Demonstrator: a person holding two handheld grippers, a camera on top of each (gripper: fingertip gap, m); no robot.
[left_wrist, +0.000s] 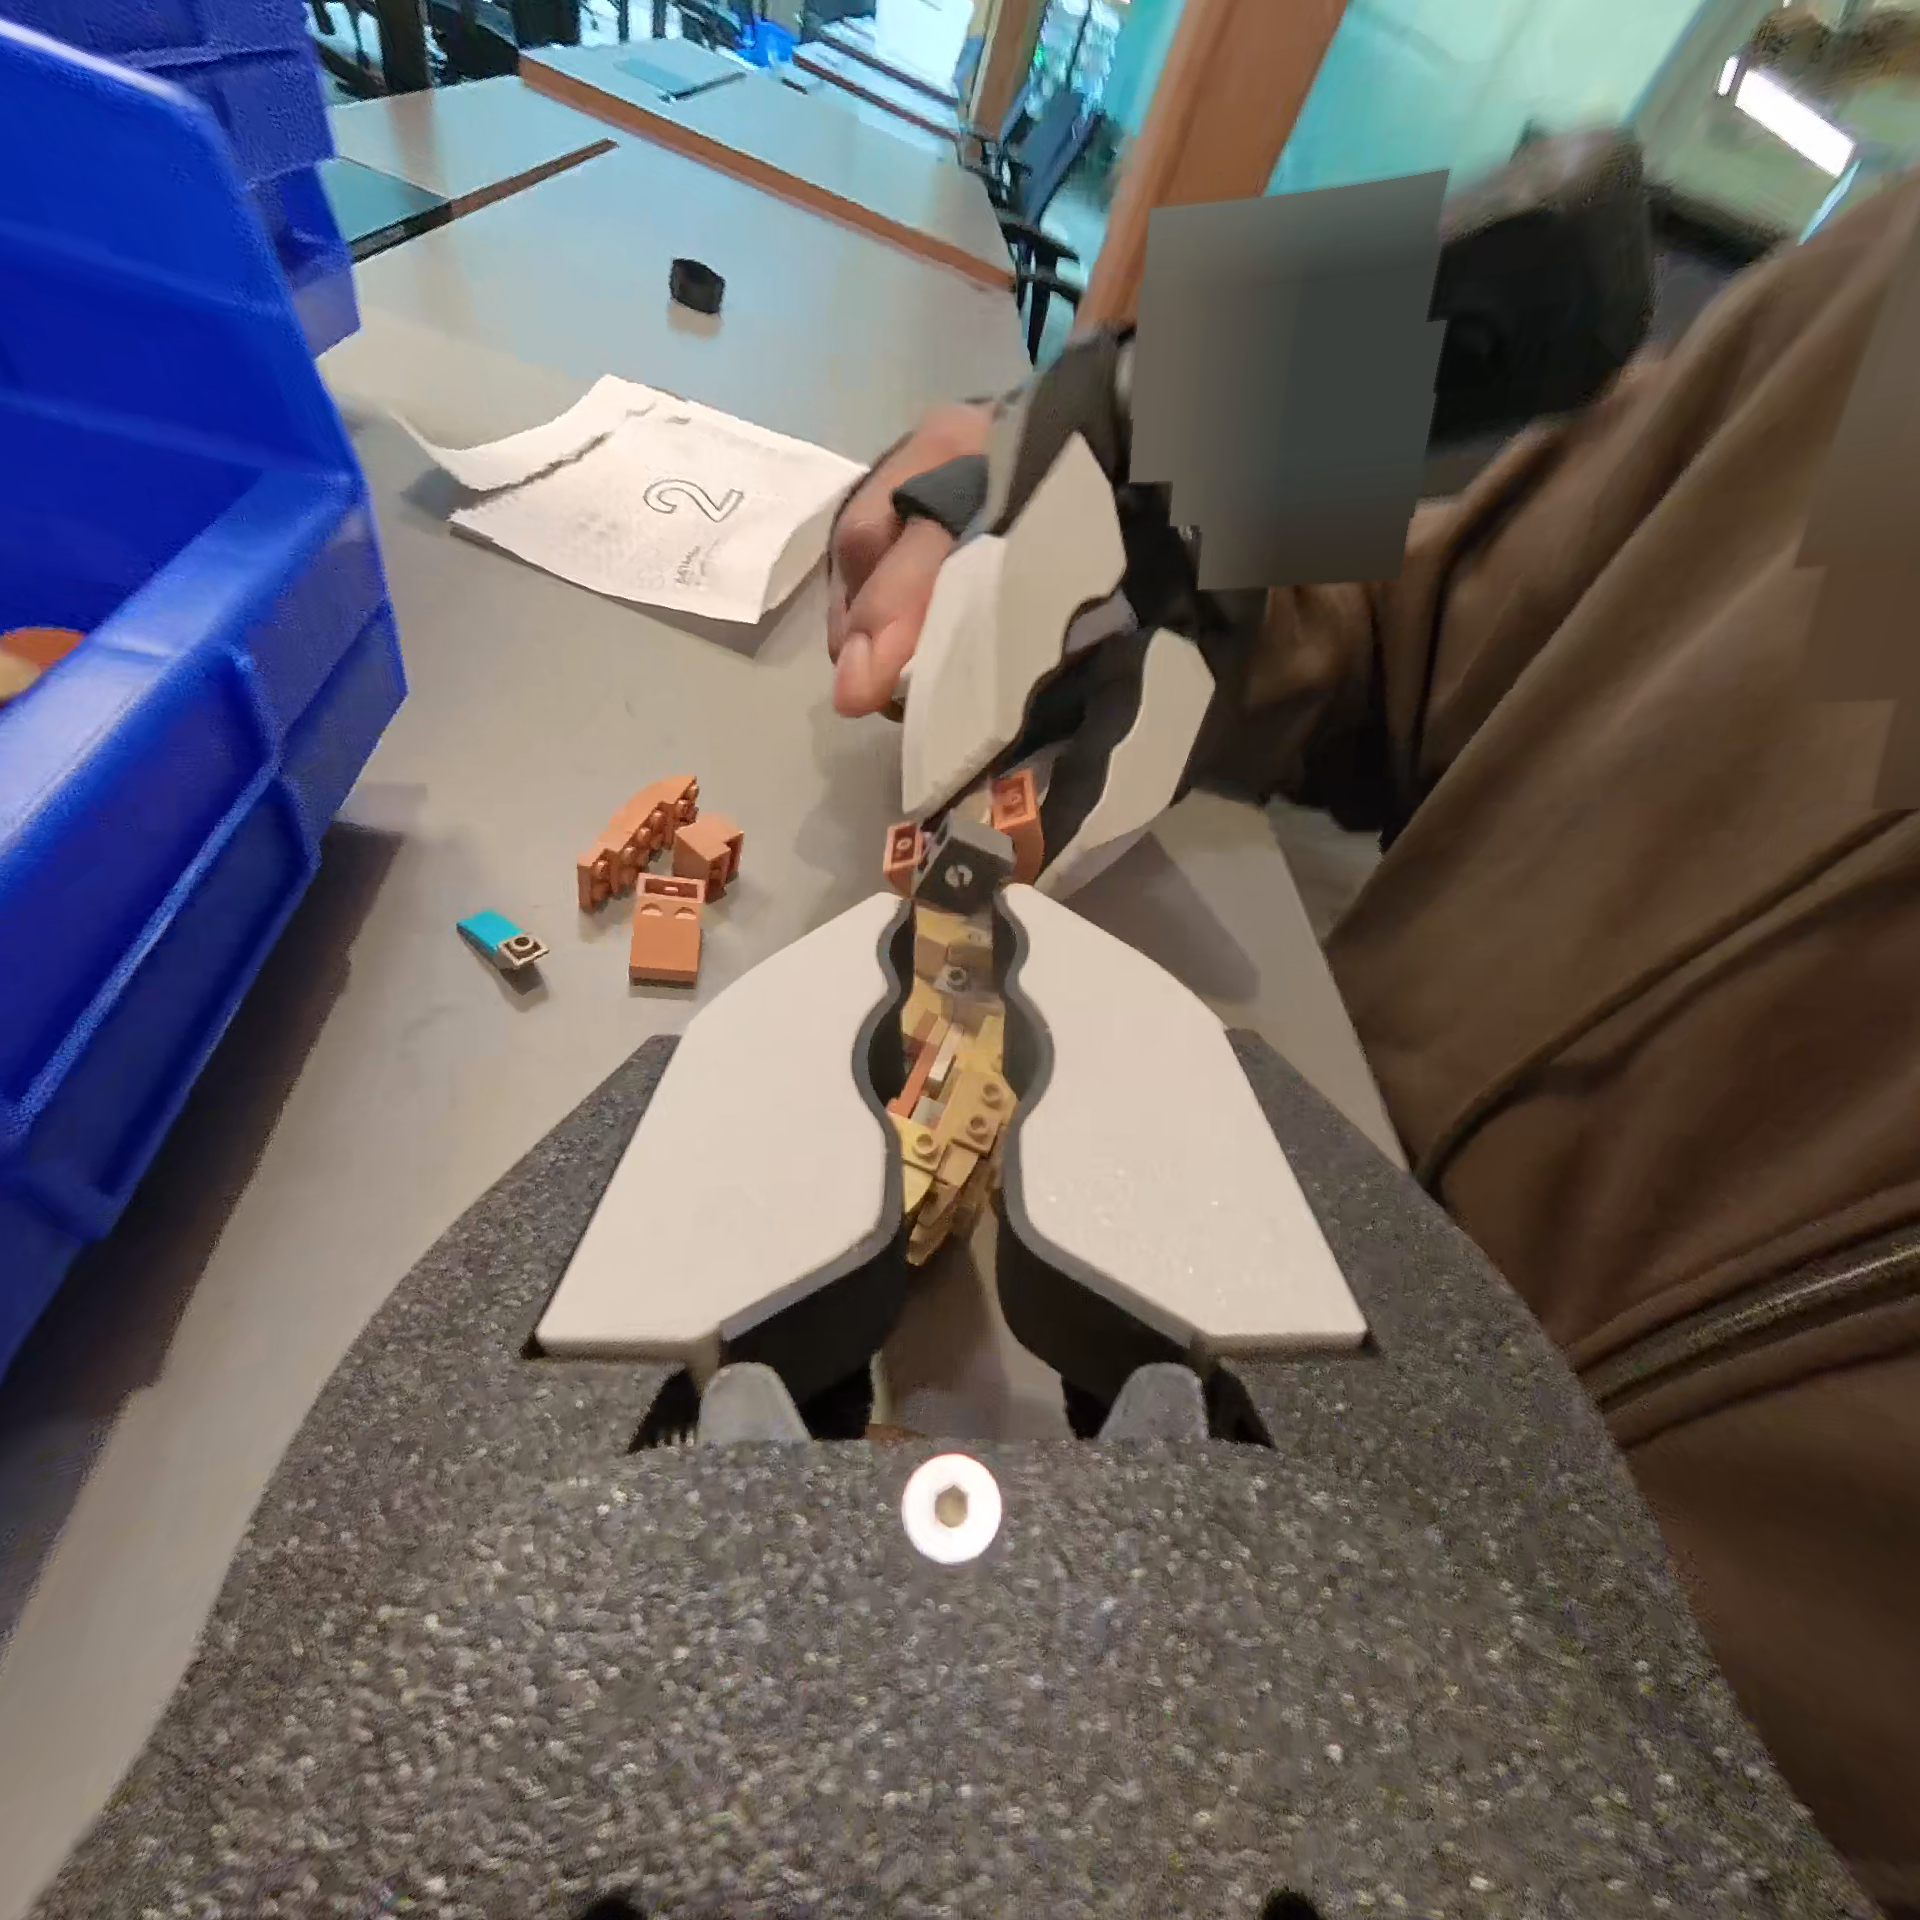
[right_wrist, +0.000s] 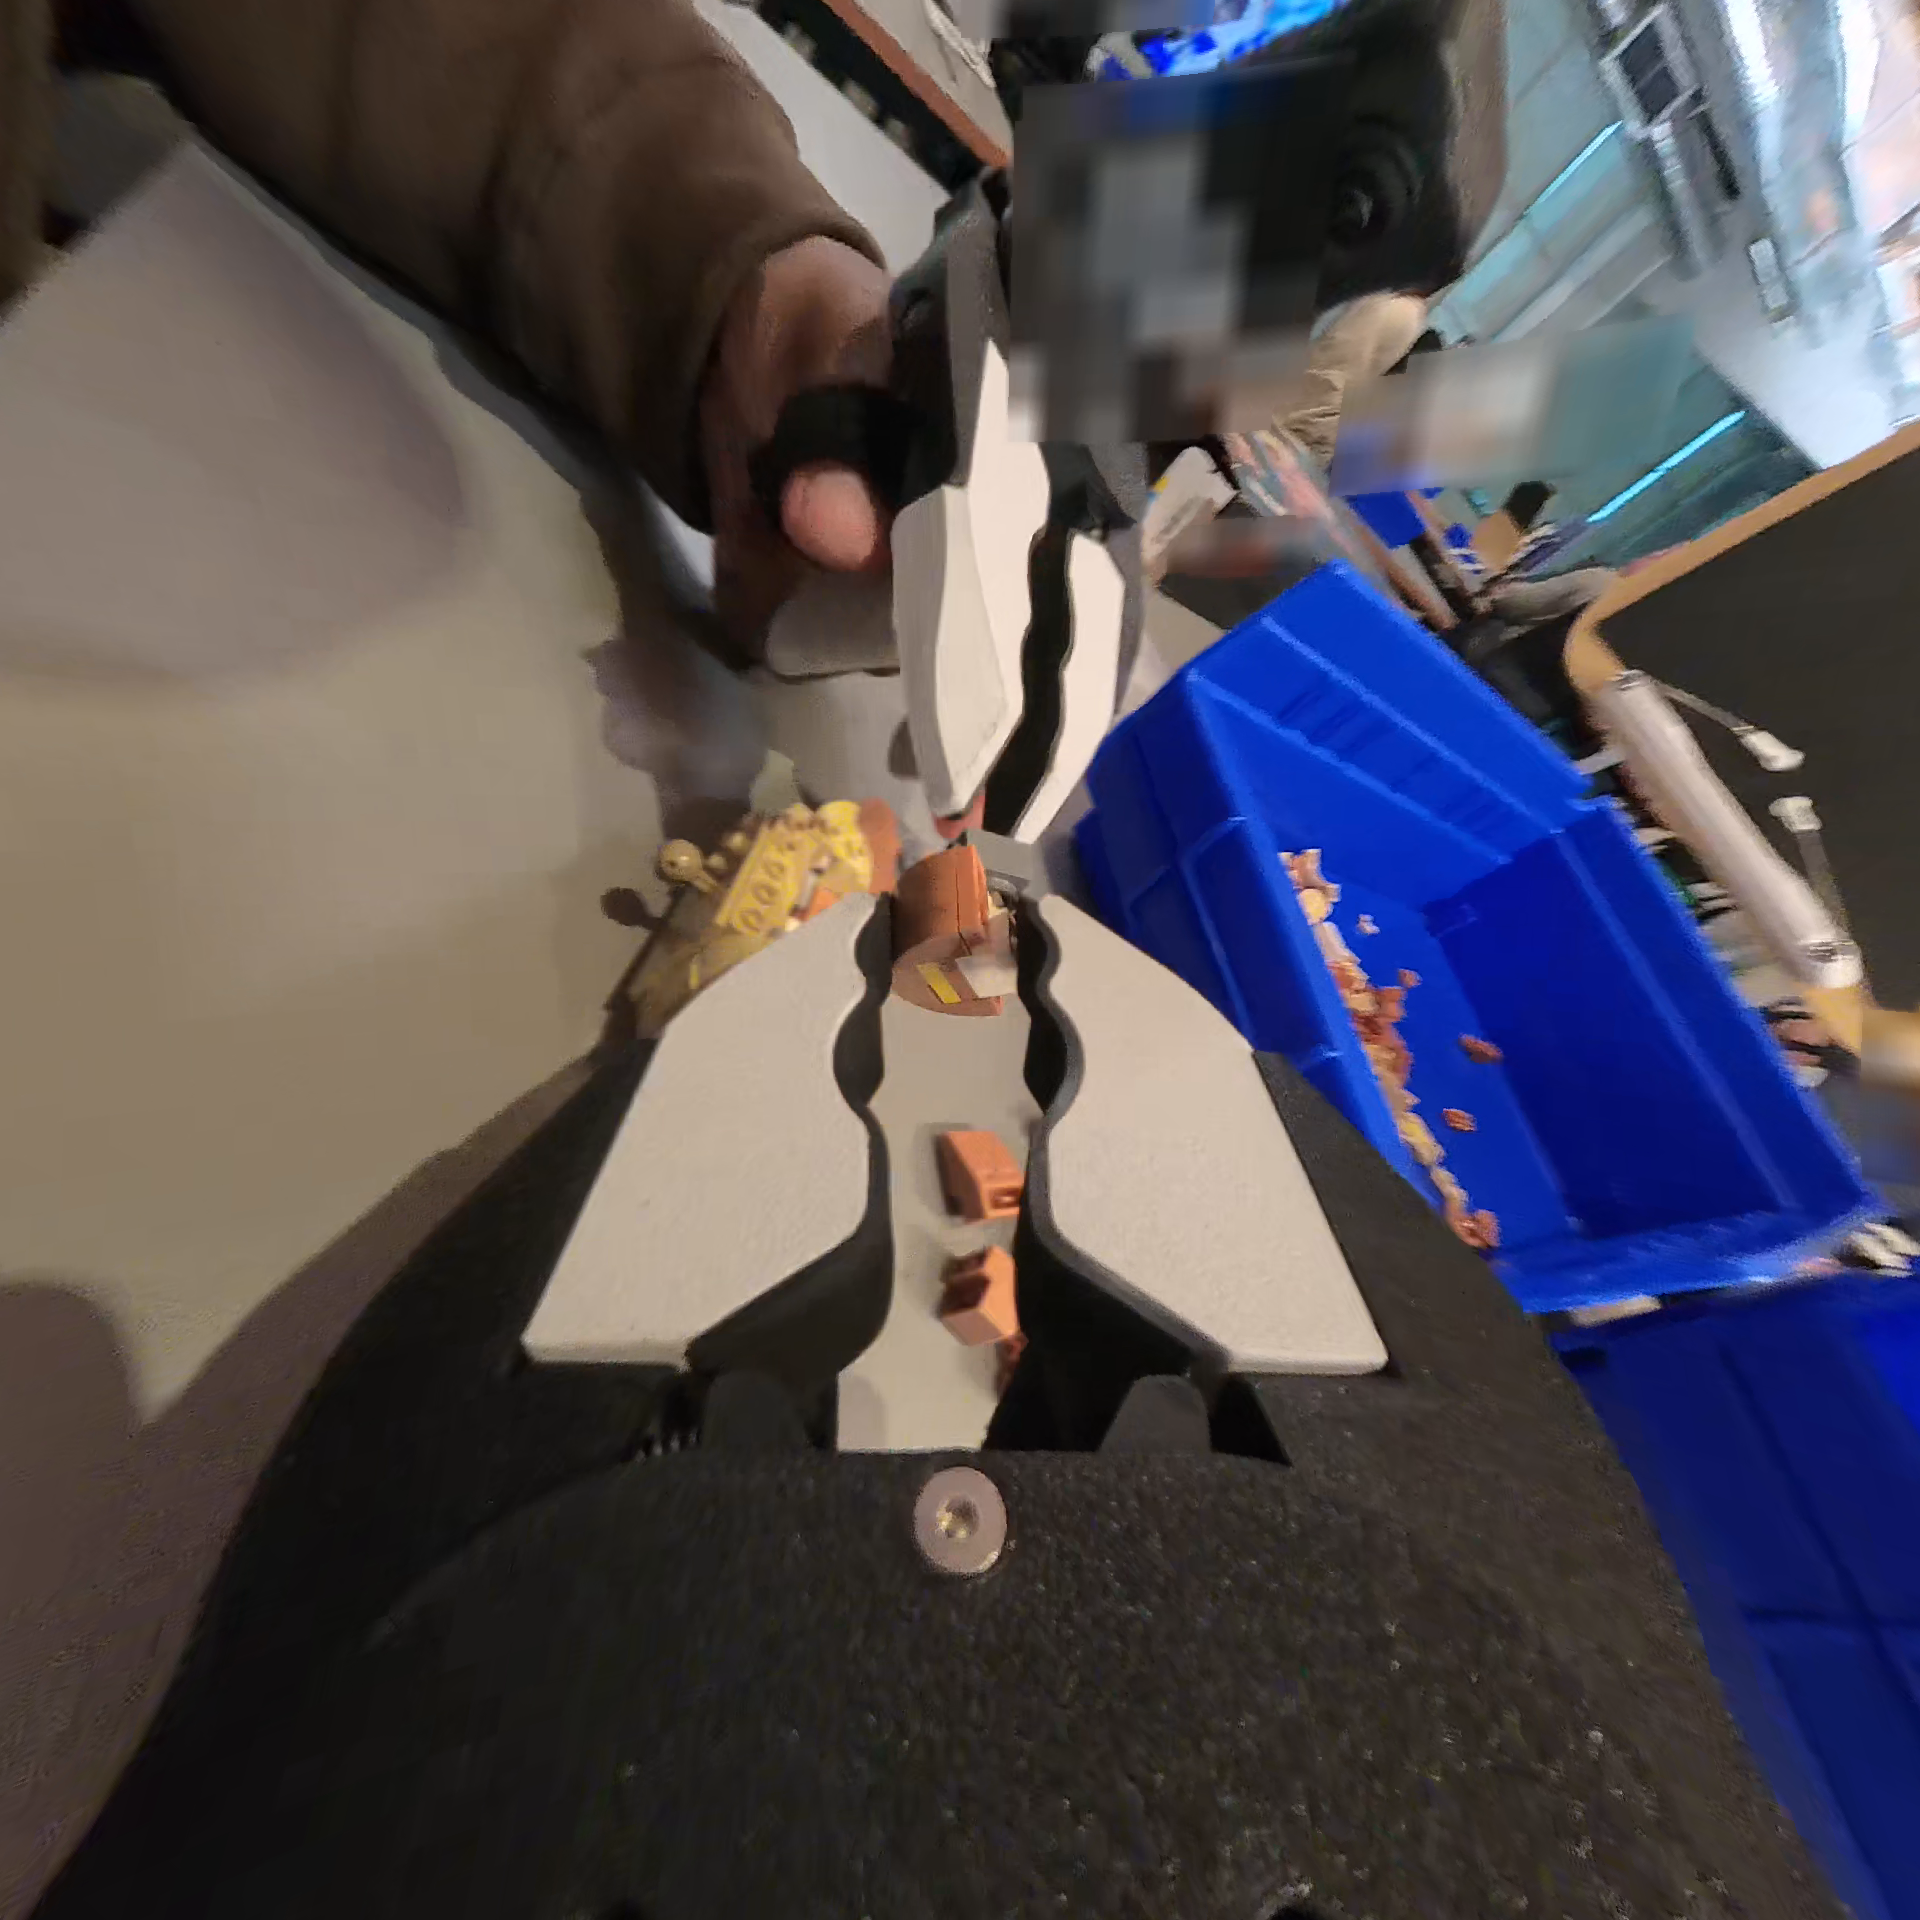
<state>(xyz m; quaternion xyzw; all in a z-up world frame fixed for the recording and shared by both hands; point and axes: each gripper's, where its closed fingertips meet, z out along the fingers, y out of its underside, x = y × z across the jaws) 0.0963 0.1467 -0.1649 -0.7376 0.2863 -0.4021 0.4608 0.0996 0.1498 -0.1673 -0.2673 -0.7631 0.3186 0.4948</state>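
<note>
Where the two grippers meet above the grey tabletop (left_wrist: 499, 727), a small build of toy bricks is gripped from both ends. The left gripper (left_wrist: 951, 894) has its grey fingers nearly together, pinching the tan and yellow brick assembly (left_wrist: 951, 1122) that runs back along the slot between them; a dark grey studded block (left_wrist: 961, 868) sticks out just past its tips. The right gripper (right_wrist: 961, 935) comes in from the far side with its fingers closed on a rounded reddish-brown brick piece (right_wrist: 940, 945), both pads against its sides, and that piece joins onto the dark grey block. A bare hand (left_wrist: 883, 582) works the right gripper, and a brown sleeve (left_wrist: 1610, 831) fills the space to the right of the left gripper.

Just left of the left gripper's tips, loose reddish-brown bricks (left_wrist: 660, 873) lie on the table, with a small teal and grey brick (left_wrist: 504, 935) beside them. Farther ahead lies a white printed sheet of paper (left_wrist: 644, 499), and beyond it a small black object (left_wrist: 696, 283). A large blue plastic bin (left_wrist: 156, 727) stands to the left, holding scattered small brown and tan pieces (right_wrist: 1382, 1039).
</note>
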